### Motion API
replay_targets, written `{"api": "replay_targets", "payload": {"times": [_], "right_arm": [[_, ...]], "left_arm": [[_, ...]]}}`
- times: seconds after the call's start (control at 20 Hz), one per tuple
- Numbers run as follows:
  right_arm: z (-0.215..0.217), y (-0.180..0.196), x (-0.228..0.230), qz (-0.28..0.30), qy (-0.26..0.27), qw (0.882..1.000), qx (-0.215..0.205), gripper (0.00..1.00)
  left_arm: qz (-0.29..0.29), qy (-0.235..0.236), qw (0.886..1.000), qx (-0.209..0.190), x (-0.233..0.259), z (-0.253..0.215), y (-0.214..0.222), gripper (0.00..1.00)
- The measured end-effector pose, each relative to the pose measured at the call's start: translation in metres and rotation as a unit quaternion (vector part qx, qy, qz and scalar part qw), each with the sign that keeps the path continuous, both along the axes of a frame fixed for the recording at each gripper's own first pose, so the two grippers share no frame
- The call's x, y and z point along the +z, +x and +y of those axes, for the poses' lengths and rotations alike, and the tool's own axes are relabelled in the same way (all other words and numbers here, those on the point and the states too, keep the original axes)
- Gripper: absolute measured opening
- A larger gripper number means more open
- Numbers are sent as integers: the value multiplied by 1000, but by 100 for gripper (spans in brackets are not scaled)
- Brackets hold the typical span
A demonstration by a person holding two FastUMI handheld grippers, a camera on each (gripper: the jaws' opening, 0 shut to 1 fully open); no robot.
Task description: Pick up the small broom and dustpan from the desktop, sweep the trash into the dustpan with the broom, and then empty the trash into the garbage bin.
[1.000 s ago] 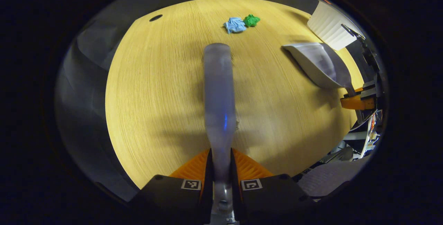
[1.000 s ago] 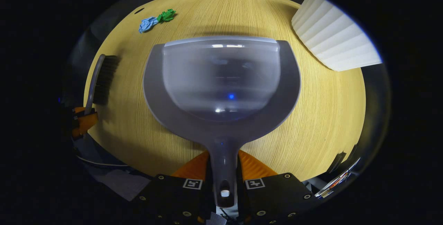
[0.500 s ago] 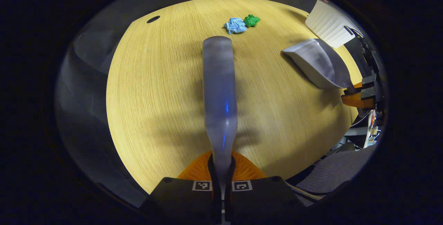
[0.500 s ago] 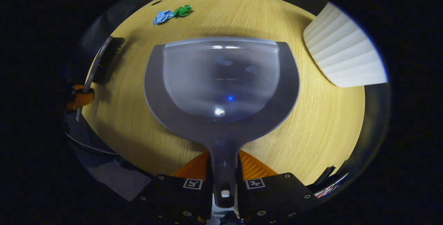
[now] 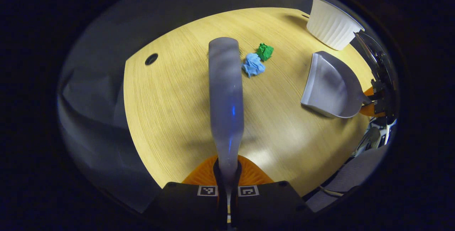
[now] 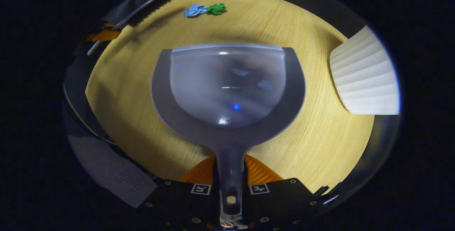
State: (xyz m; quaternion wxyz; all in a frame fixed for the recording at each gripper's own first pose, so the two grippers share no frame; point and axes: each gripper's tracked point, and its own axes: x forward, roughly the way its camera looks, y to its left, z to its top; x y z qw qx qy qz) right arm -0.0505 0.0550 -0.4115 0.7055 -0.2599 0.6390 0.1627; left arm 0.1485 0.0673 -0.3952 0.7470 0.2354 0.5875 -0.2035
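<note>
Left claw (image 5: pixel 227 174) clamps the broom (image 5: pixel 225 92), its long axis toward 12. The 2 paper wads (image 5: pixel 257 60) lie on the table (image 5: pixel 170 103) at 1 o'clock beside its tip. Right claw (image 6: pixel 230 184) grips the dustpan (image 6: pixel 227 89), farther off, wads at 11.

Loads of bare tabletop (image 5: pixel 170 110) on the near side of the blue paper wad (image 5: pixel 253 65); green wad (image 5: pixel 265 51) touches it on the far side; broom (image 5: pixel 225 92) hangs just left of it; dustpan (image 5: pixel 328 87) sits well off to its right, white ribbed bin (image 5: pixel 330 23) beyond that.
</note>
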Motion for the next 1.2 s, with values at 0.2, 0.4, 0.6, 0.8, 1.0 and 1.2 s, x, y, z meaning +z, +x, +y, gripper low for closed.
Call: {"api": "replay_targets", "payload": {"times": [0.2, 0.4, 0.6, 0.8, 1.0, 1.2], "right_arm": [[14, -2, -1, 0, -4, 1000, 1, 24], [30, -2, 0, -3, -8, 1000, 3, 24], [36, -1, 1, -6, -11, 1000, 2, 24], [36, 0, 1, -14, -9, 1000, 6, 24], [39, 2, 5, -23, 10, 1000, 2, 25], [44, 5, 15, -33, 18, 999, 13, 25]], "left_arm": [[-8, 22, 997, -69, 18, -3, 87, 7], [9, 34, 992, -120, 15, -28, 152, 7], [38, 18, 987, -153, 4, -44, 162, 7], [54, -6, 981, -185, -5, -76, 155, 7], [83, -20, 977, -197, -4, -100, 140, 7], [120, -43, 974, -188, 1, -114, 117, 6]]}}
